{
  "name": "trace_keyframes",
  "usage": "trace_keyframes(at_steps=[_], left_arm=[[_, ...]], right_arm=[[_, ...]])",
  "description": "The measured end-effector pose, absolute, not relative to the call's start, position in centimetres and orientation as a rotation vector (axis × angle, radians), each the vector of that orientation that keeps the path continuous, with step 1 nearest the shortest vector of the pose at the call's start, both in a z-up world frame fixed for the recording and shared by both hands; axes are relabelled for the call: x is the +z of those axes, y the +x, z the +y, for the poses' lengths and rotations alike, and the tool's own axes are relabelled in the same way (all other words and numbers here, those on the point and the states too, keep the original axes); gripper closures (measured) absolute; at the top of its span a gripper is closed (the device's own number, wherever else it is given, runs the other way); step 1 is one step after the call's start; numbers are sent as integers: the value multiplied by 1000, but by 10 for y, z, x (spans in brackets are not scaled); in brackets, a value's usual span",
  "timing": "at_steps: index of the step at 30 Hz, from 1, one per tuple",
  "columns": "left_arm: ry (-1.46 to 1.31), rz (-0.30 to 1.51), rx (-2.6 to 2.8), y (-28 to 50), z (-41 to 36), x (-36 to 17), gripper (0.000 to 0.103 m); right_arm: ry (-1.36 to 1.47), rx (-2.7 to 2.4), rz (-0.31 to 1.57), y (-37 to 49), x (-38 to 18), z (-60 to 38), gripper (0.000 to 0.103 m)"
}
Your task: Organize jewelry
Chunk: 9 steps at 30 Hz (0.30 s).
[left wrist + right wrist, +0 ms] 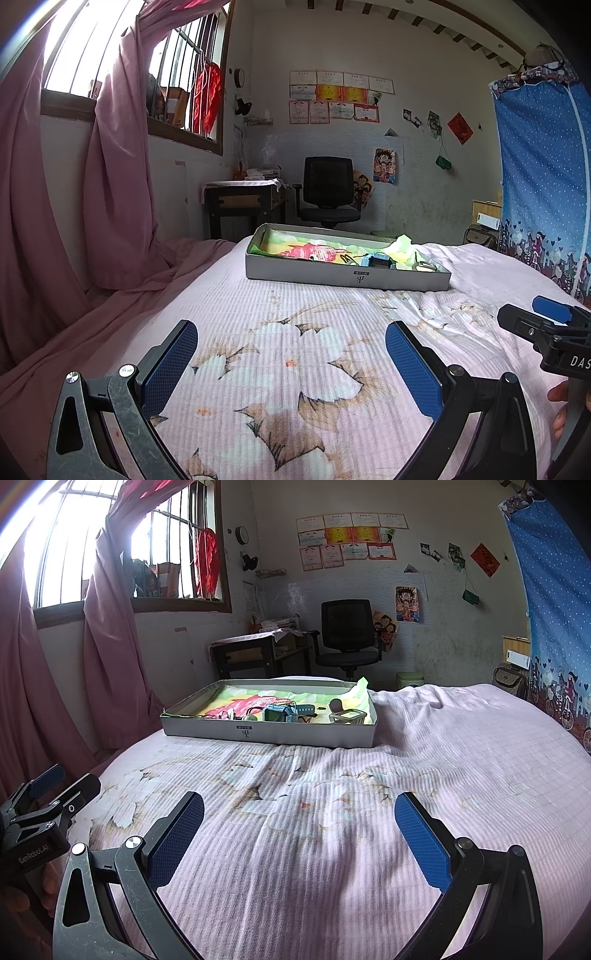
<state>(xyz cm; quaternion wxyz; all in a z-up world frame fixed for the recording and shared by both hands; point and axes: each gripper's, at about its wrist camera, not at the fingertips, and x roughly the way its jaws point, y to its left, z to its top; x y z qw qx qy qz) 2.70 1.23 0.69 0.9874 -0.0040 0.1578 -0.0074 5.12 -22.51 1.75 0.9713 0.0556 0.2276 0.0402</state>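
Item: shallow box (269,734) on bed (332,812), holding blue watch (280,713) and small pieces, all inside box. 2 tongs, left (291,354) and right (299,830), released, empty, short of box. Step: either approach or finished; undecidable.

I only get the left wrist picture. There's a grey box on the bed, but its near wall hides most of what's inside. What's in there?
Observer: From the right wrist view, a blue watch with a square face lies in the grey box, near the middle.
Operator: Anything at the right end?
Observer: A small pale basket-like piece sits there, a round dark object just behind it.
Operator: Is either gripper holding anything?
Observer: No. The right gripper is open over bare bedspread, well short of the box; you see only its tip.
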Motion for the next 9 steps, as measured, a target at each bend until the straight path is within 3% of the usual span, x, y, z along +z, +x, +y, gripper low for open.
trace_keyframes(at_steps=[9], left_arm=[[-6,316,-18,30,14,7,1]], right_arm=[[112,82,460,53,20,-228,1]])
